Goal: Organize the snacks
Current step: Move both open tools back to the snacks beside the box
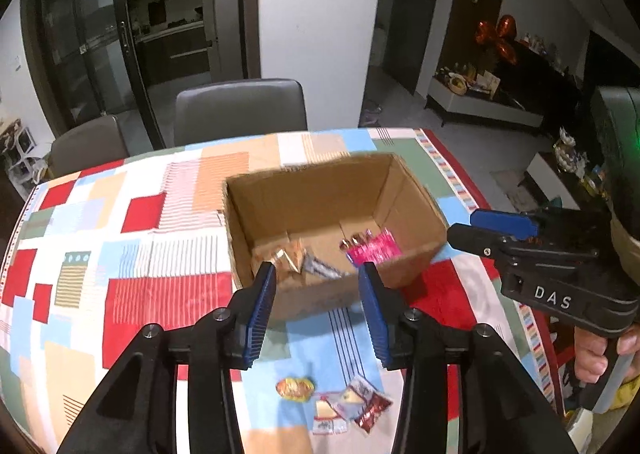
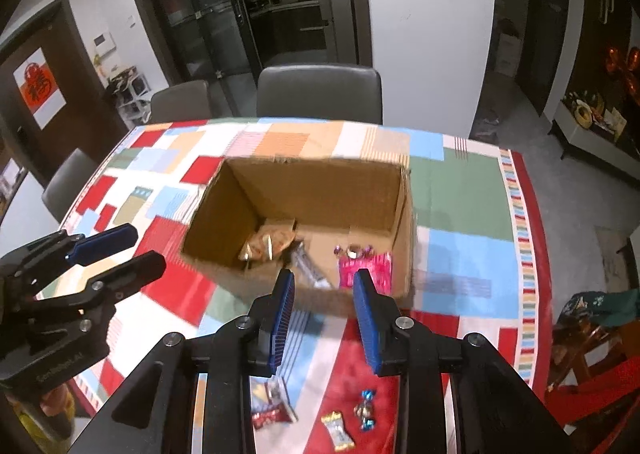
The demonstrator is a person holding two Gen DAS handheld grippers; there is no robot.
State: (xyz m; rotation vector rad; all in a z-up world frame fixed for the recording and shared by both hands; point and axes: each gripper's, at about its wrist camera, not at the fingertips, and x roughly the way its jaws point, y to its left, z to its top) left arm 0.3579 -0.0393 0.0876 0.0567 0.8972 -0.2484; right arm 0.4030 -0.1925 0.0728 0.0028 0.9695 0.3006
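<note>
Both our left gripper (image 1: pixel 317 274) and right gripper (image 2: pixel 323 281) are wide and empty; we should lower onto the loose candies (image 2: pixel 366 412) below, before the box (image 2: pixel 316 190) ahead.

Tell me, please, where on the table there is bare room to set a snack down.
Free: cloth left of the cardboard box, and right of it toward the striped border. Crowded: the near edge, where loose snacks lie; the box floor already holds a pink packet.
</note>
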